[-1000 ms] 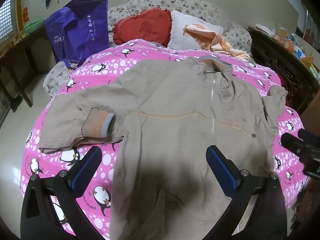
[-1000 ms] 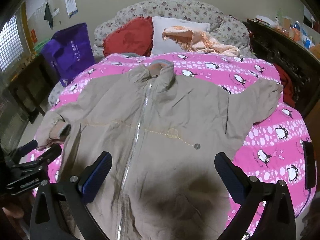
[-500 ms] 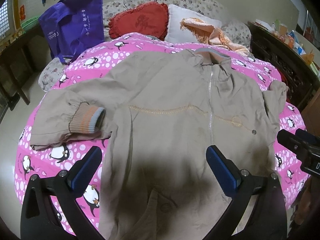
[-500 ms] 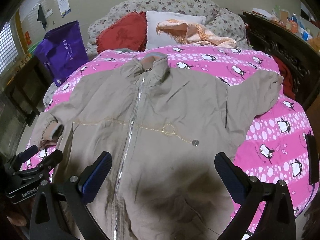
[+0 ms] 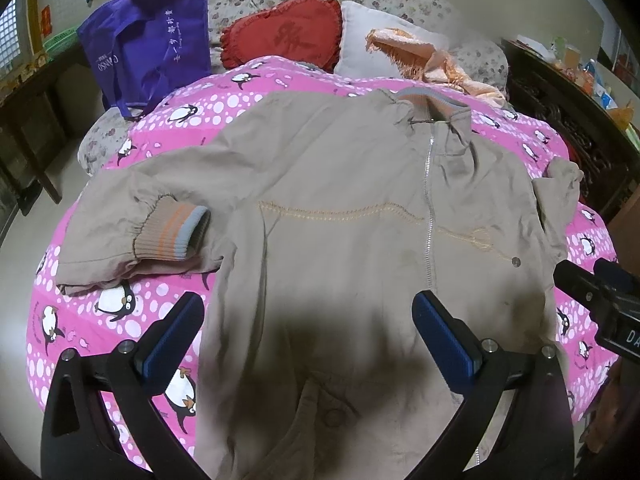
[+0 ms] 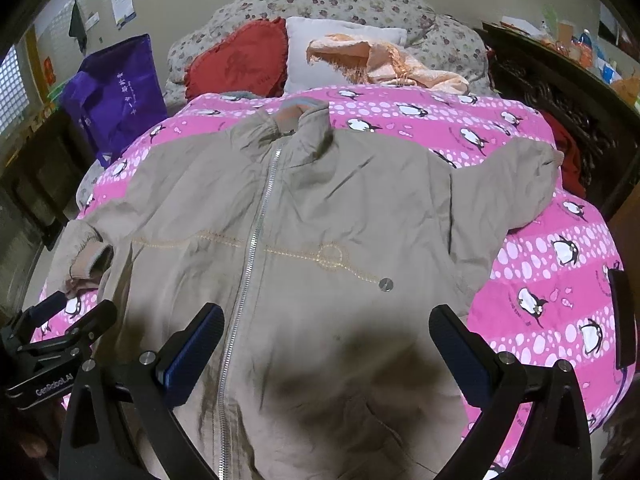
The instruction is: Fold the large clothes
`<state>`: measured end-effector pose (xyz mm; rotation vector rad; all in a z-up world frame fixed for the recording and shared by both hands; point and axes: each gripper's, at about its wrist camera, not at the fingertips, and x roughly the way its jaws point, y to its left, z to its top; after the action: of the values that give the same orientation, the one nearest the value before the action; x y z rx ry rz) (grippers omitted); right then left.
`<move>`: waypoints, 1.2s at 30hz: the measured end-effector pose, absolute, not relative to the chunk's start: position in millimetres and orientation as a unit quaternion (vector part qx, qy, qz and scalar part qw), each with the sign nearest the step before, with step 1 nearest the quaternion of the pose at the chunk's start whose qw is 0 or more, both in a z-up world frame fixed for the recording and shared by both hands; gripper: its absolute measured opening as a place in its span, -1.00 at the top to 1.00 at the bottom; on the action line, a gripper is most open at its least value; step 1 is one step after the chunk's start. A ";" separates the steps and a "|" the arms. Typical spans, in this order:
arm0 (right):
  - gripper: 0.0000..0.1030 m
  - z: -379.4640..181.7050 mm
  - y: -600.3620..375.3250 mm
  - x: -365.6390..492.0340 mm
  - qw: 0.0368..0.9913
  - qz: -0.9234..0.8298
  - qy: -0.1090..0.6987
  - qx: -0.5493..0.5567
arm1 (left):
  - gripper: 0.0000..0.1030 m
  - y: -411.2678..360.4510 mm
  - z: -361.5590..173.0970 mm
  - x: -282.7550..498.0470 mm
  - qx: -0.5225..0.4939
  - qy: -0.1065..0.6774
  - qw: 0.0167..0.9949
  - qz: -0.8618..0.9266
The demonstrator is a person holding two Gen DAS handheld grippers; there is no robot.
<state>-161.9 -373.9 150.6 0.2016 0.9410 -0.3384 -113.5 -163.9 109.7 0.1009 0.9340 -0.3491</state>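
Note:
A large beige zip-up jacket [image 5: 340, 216] [image 6: 304, 224] lies face up on a pink penguin-print bedspread [image 5: 100, 312] [image 6: 560, 272], collar toward the pillows. Its left sleeve is bent back, the striped knit cuff [image 5: 172, 234] pointing at the body. The other sleeve [image 6: 516, 184] stretches toward the right bed edge. My left gripper [image 5: 308, 320] hovers open over the jacket's lower left part, holding nothing. Over the lower middle, my right gripper [image 6: 326, 332] is open too. Each gripper shows at the edge of the other's view: the right gripper [image 5: 596, 300], the left gripper [image 6: 60, 332].
A red heart cushion [image 5: 280, 38], a white pillow [image 6: 320, 56] and a peach cloth [image 5: 432, 60] lie at the bed's head. A purple bag [image 5: 152, 48] stands at the left. Dark carved furniture [image 6: 560, 92] lines the right side. A black strip [image 6: 624, 320] lies on the right bed edge.
Both grippers have moved forward and lower over the jacket, so it fills more of each view. Both stay open. The jacket has not moved.

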 end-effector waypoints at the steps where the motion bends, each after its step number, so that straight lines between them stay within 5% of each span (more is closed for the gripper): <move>1: -0.99 150.0 -373.8 -161.4 0.872 -0.161 0.451 0.097 | -1.00 -164.3 108.9 -113.5 0.049 0.448 0.877 -0.167; 36: -0.99 133.7 -376.9 -155.4 0.862 -0.153 0.472 0.108 | -1.00 -161.6 101.2 -105.6 0.048 0.457 0.874 -0.159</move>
<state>-155.4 -376.9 133.7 0.2257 0.9903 -0.3206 -105.6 -161.6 101.2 0.1009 0.9540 -0.3325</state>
